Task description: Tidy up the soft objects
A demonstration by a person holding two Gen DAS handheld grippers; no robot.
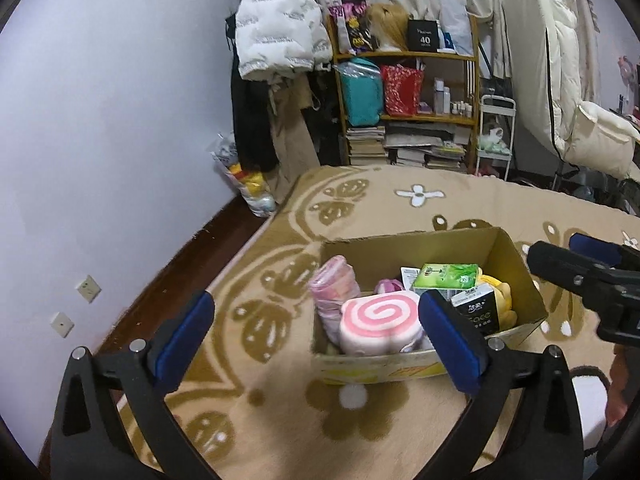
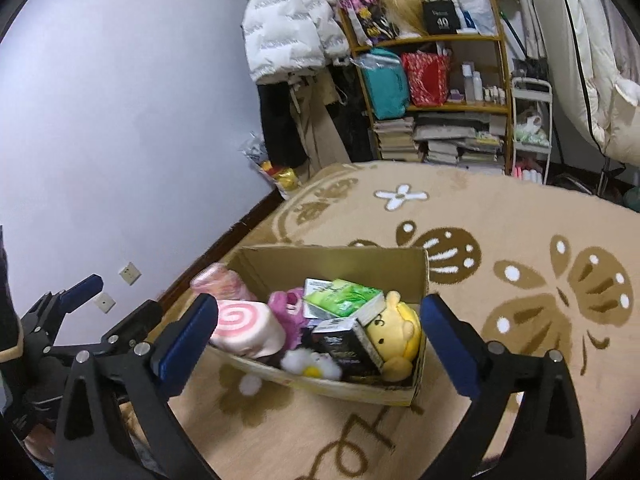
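A cardboard box (image 1: 516, 268) (image 2: 340, 260) stands on the patterned blanket. It holds a pink swirl plush (image 1: 380, 320) (image 2: 244, 324), a pink rolled cloth (image 1: 336, 288) (image 2: 220, 282), a green tissue pack (image 1: 444, 278) (image 2: 344, 298), a black pack (image 1: 476, 312) (image 2: 344, 344), a yellow plush (image 1: 500, 296) (image 2: 396, 328), a purple plush (image 2: 288, 308) and a white flower plush (image 2: 312, 364). My left gripper (image 1: 316, 340) is open and empty, above the box's near left. My right gripper (image 2: 320, 340) is open and empty, above the box's near side.
The beige blanket (image 1: 440, 200) (image 2: 500, 208) covers the bed. A wooden shelf (image 1: 408, 80) (image 2: 436, 72) with bags and books, hanging coats (image 1: 276, 32) and a white cart (image 1: 496, 136) stand behind. A wall (image 1: 100, 120) is at left.
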